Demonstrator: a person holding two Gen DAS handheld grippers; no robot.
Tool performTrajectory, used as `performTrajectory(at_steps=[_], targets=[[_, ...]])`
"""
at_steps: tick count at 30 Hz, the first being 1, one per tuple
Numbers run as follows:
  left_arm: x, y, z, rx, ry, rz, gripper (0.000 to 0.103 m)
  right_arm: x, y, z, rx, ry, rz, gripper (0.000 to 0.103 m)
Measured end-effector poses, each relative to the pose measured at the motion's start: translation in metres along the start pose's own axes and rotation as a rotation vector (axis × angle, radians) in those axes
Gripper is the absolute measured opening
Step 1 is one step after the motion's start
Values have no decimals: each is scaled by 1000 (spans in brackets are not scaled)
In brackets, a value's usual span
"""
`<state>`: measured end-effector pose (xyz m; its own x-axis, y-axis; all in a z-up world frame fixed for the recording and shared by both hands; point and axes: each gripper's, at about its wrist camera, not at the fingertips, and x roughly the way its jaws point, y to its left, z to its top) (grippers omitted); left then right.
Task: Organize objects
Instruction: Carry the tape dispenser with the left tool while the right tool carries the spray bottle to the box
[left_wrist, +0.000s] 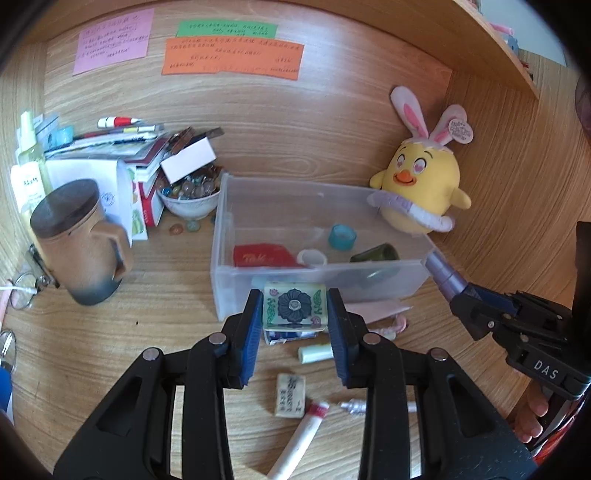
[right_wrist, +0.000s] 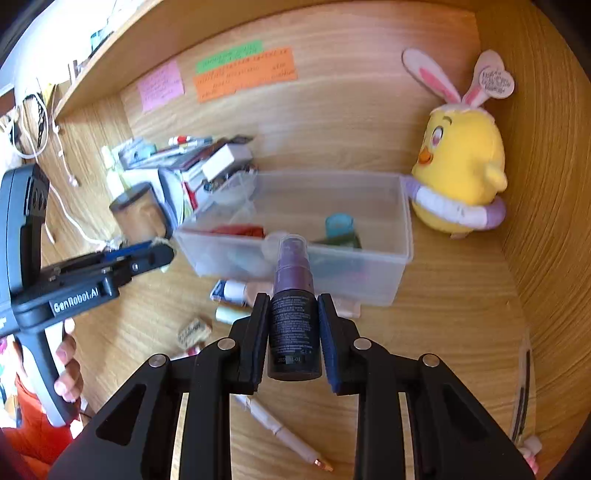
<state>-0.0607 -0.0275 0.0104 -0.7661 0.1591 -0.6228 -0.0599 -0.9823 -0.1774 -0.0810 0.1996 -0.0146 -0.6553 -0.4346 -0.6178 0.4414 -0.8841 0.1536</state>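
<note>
My left gripper (left_wrist: 294, 306) is shut on a small square block with a dark flower print (left_wrist: 294, 304), held above the desk just in front of the clear plastic bin (left_wrist: 236, 210). My right gripper (right_wrist: 293, 314) is shut on a dark spray bottle with a purple neck (right_wrist: 293, 306), its clear cap pointing at the bin (right_wrist: 404, 221). The same bottle (left_wrist: 445, 275) shows at the bin's right corner in the left wrist view, with the right gripper (left_wrist: 461, 295) behind it. Inside the bin lie a red packet (left_wrist: 260, 254), a white ring (left_wrist: 312, 256), a teal cap (left_wrist: 342, 236) and a dark green item (left_wrist: 376, 253).
On the desk lie an eraser (left_wrist: 290, 394), a pale green tube (left_wrist: 316, 352), a white tube with a red band (left_wrist: 299, 439) and a pen (right_wrist: 280, 430). A brown lidded mug (left_wrist: 79, 240), stacked books, a bowl of beads (left_wrist: 190, 195) stand left; a yellow plush chick (left_wrist: 424, 181) sits right.
</note>
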Motion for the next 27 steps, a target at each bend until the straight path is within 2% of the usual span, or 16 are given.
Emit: performTrajectory(at_steps=[7,19,27], targets=[[5,-9,17,6,-22,-7,34,-3,-3,23,3,-65,-11,24],[21,-21,47,24,-48,12,34,6,-9,55,-11,-117,-32,24],[50,-19,56,4,9,-3,34,24,-21,70,-3,-112,-53,24]])
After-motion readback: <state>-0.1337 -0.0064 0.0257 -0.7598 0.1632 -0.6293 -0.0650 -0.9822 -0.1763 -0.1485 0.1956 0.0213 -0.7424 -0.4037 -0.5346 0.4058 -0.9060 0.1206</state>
